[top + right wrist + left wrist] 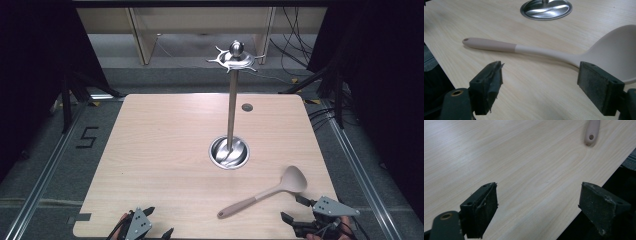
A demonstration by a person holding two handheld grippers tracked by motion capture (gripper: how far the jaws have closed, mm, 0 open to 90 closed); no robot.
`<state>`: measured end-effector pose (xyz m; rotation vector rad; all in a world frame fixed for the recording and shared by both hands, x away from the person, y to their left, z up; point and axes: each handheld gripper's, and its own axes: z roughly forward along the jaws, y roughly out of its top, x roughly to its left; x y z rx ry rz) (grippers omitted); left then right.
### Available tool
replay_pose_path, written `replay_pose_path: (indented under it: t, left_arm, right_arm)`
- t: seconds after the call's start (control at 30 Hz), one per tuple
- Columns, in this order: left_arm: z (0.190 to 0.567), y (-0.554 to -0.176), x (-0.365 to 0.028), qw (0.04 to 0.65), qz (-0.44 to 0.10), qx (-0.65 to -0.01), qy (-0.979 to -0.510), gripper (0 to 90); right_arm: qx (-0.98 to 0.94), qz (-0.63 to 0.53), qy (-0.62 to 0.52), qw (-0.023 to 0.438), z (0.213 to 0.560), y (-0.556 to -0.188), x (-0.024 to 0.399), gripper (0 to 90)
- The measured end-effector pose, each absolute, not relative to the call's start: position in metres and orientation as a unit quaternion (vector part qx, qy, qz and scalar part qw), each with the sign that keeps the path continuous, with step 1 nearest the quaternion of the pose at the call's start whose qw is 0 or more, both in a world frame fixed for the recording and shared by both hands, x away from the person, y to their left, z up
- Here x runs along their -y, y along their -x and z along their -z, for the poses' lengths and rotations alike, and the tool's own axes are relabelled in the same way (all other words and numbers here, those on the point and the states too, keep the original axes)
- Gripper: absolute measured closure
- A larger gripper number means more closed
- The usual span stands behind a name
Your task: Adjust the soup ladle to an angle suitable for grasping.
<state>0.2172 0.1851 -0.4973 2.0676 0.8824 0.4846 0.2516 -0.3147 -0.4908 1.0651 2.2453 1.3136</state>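
On the table (165,150), near its front right corner, a beige ladle (267,192) lies flat with its bowl toward the steel utensil stand (230,145), while the right hand-held gripper (295,210) hovers just beside it, jaws wide and empty, and the left hand-held gripper (157,222) waits at the front edge, likewise spread wide.

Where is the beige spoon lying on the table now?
In the high view, the beige silicone spoon lies flat at the table's near right, between the steel stand's round base and the right gripper.

Beige ladle (272,192), pale wood-grain table (165,150), silver stand (231,100).
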Motion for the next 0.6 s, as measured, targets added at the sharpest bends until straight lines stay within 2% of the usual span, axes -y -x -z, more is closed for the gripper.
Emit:
replay_pose_path:
  t: [0.1,0.2,0.43,0.47,0.6]
  left_arm:
    - [0.4987,-0.2169,-0.1827,0.422,-0.191,-0.36,-0.81,14.7]
    - [0.4985,-0.217,-0.1827,0.421,-0.193,-0.358,-0.811,14.8]
    - [0.4986,-0.2178,-0.183,0.421,-0.196,-0.351,-0.813,14.7]
    - [0.4986,-0.2174,-0.1824,0.423,-0.194,-0.354,-0.811,14.7]
    - [0.4985,-0.2178,-0.183,0.42,-0.196,-0.353,-0.813,14.7]
  right_arm:
    - [-0.783,-0.462,-0.39,0.148,0.4893,-0.2482,0.3123,21.9]
    - [-0.787,-0.461,-0.376,0.166,0.489,-0.2508,0.3145,21.4]
    - [-0.786,-0.461,-0.374,0.171,0.4872,-0.251,0.3143,22.5]
    - [-0.785,-0.458,-0.387,0.158,0.4865,-0.2494,0.313,22.7]
    - [-0.789,-0.454,-0.374,0.175,0.4844,-0.2519,0.3117,23.7]
